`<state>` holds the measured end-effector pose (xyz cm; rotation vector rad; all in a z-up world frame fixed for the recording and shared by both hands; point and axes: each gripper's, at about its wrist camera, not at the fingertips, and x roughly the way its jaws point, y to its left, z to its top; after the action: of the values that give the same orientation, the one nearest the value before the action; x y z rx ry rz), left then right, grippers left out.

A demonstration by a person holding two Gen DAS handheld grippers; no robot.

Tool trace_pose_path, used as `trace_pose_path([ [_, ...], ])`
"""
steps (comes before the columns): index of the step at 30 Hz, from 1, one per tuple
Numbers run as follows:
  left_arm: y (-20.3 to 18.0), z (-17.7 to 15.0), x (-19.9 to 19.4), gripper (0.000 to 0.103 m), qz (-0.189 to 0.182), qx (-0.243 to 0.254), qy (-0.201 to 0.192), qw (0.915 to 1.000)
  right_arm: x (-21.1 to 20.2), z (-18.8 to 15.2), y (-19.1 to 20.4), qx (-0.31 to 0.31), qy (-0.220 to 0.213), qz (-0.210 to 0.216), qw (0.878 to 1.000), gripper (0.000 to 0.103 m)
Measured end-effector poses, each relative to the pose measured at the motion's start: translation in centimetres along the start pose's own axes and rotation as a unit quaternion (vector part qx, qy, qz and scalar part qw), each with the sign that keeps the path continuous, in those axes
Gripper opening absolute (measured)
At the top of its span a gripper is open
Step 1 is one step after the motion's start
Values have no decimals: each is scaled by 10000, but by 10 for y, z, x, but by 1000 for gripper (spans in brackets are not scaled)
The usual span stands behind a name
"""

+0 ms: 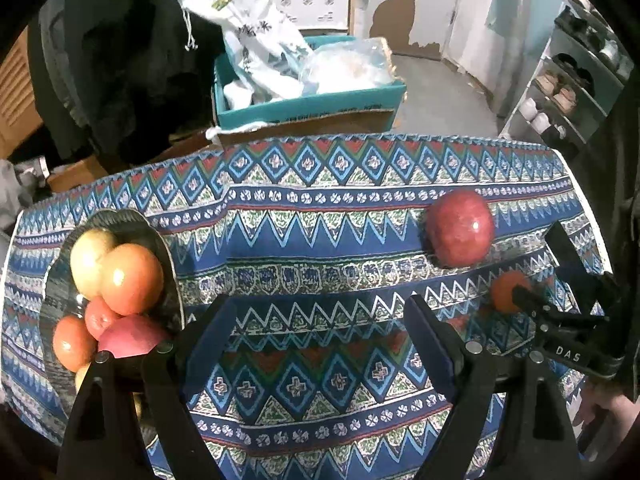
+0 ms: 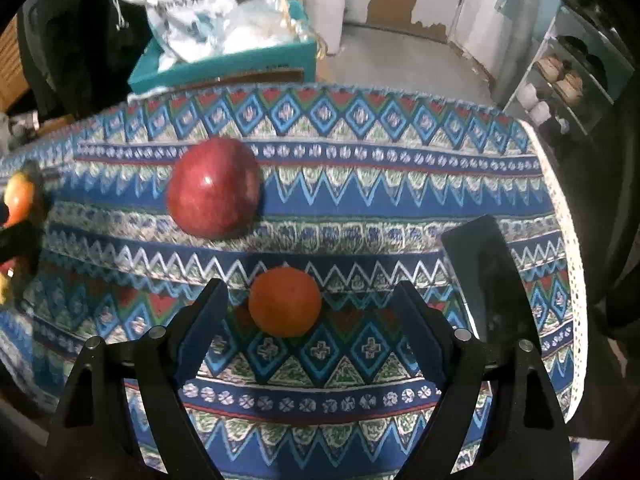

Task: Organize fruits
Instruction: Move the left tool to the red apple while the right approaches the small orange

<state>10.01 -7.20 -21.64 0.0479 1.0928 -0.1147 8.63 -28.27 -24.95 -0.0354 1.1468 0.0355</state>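
Note:
A dark metal plate (image 1: 160, 240) at the table's left holds several fruits: a yellow apple (image 1: 90, 262), an orange (image 1: 132, 278) and a pink apple (image 1: 130, 338). A big red apple (image 1: 459, 226) (image 2: 214, 188) lies on the patterned cloth. A small orange (image 2: 285, 301) (image 1: 508, 290) lies in front of it. My left gripper (image 1: 318, 322) is open and empty over the cloth, right of the plate. My right gripper (image 2: 310, 304) (image 1: 538, 268) is open, its fingers either side of the small orange without touching it.
A dark flat object (image 2: 492, 272) lies on the cloth right of the small orange. Behind the table stands a teal box (image 1: 308, 100) with bags. A shoe rack (image 1: 568, 92) is at the right. The table's right edge (image 2: 572, 260) is close.

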Motion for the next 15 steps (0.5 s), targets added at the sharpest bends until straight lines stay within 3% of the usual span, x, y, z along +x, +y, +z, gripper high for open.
trace_pose_path([
  [6,-3,-1,14,87,-30,7,101,9999,19,-7,0,49,119,141,9998,84],
  [11,-8,0,21,87,-111,24,176,9998,34,-13,-1,116,203,354,9991,65],
  [14,-13,4,23,87,-226,-14,188,9996,35,-14,0,81,218,563,9981,44],
  [15,-14,6,23,87,-273,-26,189,9994,34,-14,2,52,205,545,9983,44],
])
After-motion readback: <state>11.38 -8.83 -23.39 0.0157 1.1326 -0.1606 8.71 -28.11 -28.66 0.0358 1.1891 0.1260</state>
